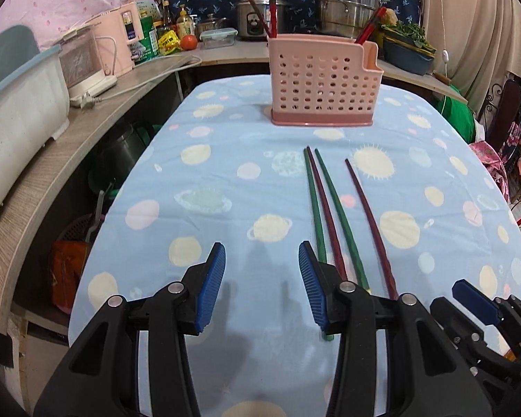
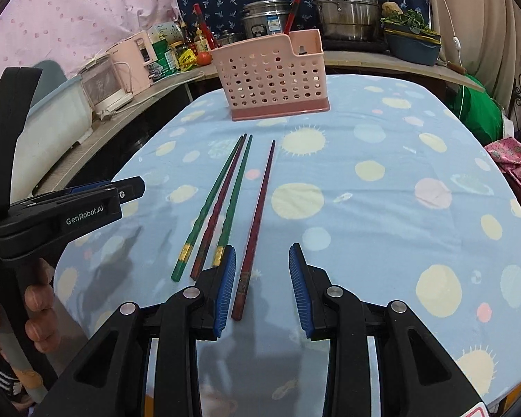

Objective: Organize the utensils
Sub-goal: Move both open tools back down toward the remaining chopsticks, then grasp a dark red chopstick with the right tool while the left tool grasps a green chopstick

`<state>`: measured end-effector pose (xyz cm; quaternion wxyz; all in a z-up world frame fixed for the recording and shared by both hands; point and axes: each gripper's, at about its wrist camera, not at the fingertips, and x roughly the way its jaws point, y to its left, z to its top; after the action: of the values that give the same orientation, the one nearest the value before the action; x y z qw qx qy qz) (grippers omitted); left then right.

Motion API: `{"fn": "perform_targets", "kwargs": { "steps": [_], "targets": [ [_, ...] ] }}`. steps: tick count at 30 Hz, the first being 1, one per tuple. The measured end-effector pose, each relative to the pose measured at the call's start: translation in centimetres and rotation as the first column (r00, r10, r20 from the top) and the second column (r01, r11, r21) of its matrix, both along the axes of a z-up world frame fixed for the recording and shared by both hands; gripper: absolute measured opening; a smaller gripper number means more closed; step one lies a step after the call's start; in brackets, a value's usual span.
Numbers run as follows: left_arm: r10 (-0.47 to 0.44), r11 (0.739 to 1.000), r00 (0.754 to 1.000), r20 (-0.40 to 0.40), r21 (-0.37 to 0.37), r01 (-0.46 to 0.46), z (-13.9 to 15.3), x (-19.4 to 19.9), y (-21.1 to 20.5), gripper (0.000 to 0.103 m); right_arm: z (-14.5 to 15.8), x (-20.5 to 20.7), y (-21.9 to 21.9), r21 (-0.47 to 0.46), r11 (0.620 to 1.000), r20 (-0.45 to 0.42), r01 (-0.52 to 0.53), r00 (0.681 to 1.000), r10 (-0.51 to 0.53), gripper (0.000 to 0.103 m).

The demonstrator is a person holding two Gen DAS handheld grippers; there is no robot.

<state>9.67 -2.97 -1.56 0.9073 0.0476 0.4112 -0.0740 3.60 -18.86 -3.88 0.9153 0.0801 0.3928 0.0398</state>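
Reaching for 4 chopsticks [image 2: 239, 201] lying on the table [image 2: 382, 215] before the pink holder [image 2: 271, 76], both grippers hang part-open and empty. Right gripper [image 2: 262, 288] straddles the lone red chopstick [image 2: 255, 229]; next, it must close there. Left gripper [image 1: 262, 285] hovers beside the others.

My left gripper [image 1: 262, 286] covers the near ends of the four chopsticks [image 1: 333, 215] in its own view. In the right wrist view my left hand [image 2: 34, 316] is cut off by the frame's edge, and its gripper's pads are hidden behind the black housing. The perforated wall of the pink holder [image 2: 271, 76] hides the lower ends of the chopsticks standing inside. Labels on the counter bottles [image 2: 198, 40] are too small to read.
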Motion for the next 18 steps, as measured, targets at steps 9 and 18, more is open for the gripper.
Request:
{"fn": "perform_targets", "kwargs": {
  "steps": [9, 18],
  "targets": [
    [0.015, 1.000, 0.997, -0.070, 0.000, -0.015, -2.7, -0.9, 0.7, 0.042, -2.4, 0.0, 1.4, -0.003, 1.000, -0.046, -0.028, 0.999, 0.027, 0.032],
    [0.011, 1.000, 0.995, -0.102, 0.003, -0.011, -3.9, -1.3, 0.7, 0.046, -3.3, 0.2, 1.8, -0.045, 0.999, -0.043, -0.021, 0.999, 0.019, 0.028]
  ]
}}
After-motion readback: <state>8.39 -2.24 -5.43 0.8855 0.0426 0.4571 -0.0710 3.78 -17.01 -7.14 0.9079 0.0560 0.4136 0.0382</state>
